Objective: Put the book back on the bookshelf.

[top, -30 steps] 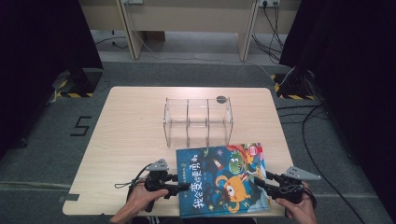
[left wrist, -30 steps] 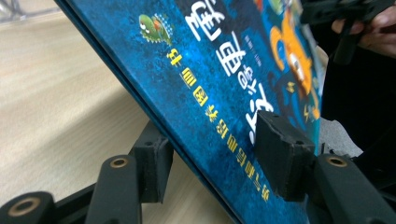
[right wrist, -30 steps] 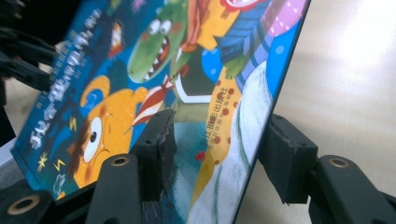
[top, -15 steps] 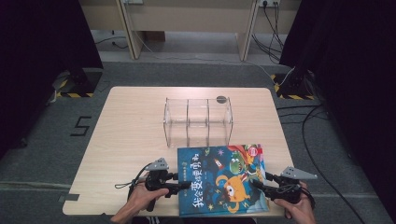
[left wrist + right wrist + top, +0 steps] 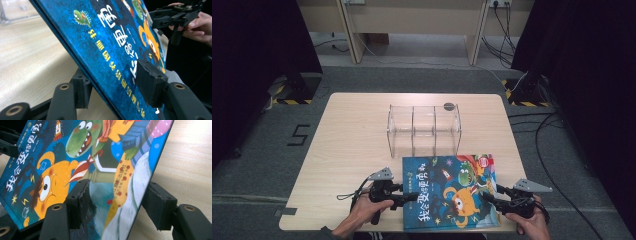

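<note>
The picture book [image 5: 451,191] lies at the worktop's [image 5: 352,150] near edge, before the clear organiser [image 5: 424,130]. Left gripper [image 5: 411,198] clamps its spine edge for lifting; right gripper [image 5: 487,197], jaws just widened, brackets the opposite edge without pressing.

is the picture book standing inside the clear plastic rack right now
No. The picture book lies outside, on the table's near edge in front of the clear rack, between both grippers.

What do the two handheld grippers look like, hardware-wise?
Both are black. The left gripper and right gripper each carry a grey three-cornered plate on top. Jaws are black bars with brass-coloured pivot eyelets and blocky black pads. A thin dark cable trails from the left one.
</note>
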The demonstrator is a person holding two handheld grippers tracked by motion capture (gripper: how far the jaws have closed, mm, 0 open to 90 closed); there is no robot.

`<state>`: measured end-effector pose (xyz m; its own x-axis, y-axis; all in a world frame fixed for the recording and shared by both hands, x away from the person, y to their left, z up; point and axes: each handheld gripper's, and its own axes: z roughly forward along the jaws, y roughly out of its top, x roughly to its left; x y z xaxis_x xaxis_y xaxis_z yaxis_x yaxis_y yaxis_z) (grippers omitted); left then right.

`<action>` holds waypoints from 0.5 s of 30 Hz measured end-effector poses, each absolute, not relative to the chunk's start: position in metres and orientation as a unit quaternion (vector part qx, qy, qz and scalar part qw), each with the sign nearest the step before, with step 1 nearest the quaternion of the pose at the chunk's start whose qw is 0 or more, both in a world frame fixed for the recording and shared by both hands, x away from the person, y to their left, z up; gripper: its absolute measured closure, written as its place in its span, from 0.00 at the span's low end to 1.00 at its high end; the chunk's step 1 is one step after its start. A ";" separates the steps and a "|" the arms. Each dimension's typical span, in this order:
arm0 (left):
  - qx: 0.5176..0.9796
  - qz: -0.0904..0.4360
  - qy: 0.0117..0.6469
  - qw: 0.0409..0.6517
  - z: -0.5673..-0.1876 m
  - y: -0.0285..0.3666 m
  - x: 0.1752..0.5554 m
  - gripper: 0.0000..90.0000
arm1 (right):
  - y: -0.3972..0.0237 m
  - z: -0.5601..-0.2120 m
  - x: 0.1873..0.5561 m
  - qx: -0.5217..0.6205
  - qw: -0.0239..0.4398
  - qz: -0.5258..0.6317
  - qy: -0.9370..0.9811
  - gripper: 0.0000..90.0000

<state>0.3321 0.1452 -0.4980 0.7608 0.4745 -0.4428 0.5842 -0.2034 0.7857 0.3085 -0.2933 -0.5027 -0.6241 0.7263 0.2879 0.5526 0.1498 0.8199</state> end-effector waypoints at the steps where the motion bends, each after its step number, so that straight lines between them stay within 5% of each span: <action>1: 0.774 -0.053 0.342 0.530 -0.498 0.145 0.333 0.53 | -0.293 -0.503 0.309 0.425 0.088 0.495 0.753 0.45; 6: 0.762 -0.073 0.335 0.549 -0.497 0.144 0.334 0.55 | -0.294 -0.503 0.309 0.428 0.087 0.495 0.751 0.45; 15: 0.733 -0.110 0.331 0.584 -0.473 0.131 0.329 0.73 | -0.289 -0.498 0.305 0.418 0.081 0.506 0.750 0.44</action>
<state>0.3293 0.1307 -0.4730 0.7568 0.3558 -0.5484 0.6138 -0.0982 0.7833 0.3050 -0.2888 -0.4984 -0.6376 0.7092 0.3010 0.5445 0.1384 0.8273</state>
